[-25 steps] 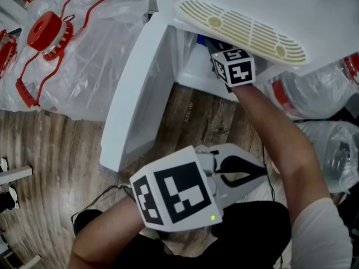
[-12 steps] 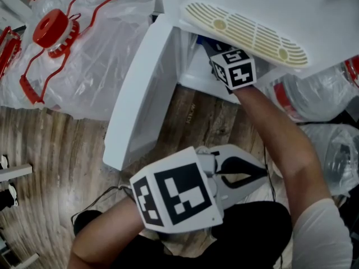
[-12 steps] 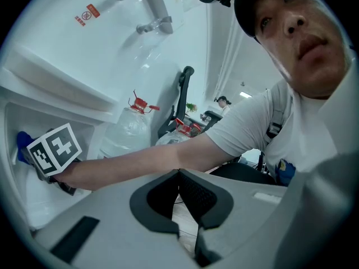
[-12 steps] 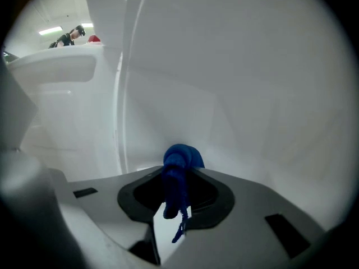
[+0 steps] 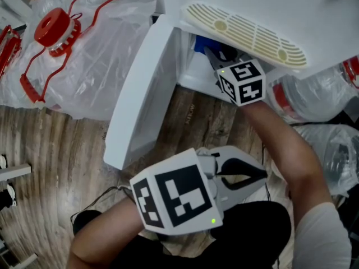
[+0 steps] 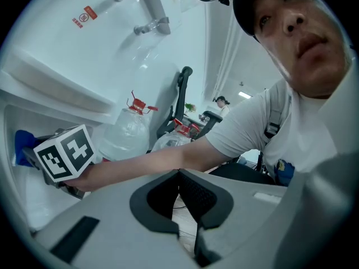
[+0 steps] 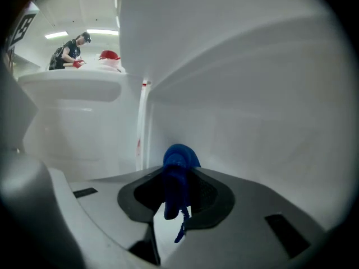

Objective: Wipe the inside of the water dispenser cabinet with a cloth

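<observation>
Right hand-held gripper (image 7: 178, 185) pulled back; cloth (image 7: 180, 157) points forward

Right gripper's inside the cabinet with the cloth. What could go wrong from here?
1. The right gripper pinches only a narrow fold of the blue cloth; rubbing hard against the cabinet wall might pull it free.
2. Its marker cube sits close under the drip tray, so lifting the arm could knock the tray.
</observation>
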The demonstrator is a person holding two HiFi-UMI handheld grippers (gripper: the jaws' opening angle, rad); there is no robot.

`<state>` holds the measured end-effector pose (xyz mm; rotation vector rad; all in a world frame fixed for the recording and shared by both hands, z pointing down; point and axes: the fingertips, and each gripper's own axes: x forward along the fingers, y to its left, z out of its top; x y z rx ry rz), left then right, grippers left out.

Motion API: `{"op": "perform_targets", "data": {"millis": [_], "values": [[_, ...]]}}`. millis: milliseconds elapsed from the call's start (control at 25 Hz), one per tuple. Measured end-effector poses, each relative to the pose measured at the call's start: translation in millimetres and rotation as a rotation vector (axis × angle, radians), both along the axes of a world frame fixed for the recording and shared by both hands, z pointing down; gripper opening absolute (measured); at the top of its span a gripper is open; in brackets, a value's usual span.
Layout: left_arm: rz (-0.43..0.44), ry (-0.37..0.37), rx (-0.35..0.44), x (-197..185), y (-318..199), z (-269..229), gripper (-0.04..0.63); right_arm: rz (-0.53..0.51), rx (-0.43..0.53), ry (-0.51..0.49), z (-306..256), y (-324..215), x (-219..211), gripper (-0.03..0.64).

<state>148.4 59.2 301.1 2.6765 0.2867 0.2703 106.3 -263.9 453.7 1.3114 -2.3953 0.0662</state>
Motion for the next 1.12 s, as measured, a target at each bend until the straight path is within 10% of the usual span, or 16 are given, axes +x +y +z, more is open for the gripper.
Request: {"op": "perform_targets", "data": {"millis": [1120], "values": [[-0.002, -0.003, 0.011, -5.2, 6.1, -3.9, 0.003, -0.063, 0.078, -0.092, -43.0, 39.8, -29.2, 0.084]]}}
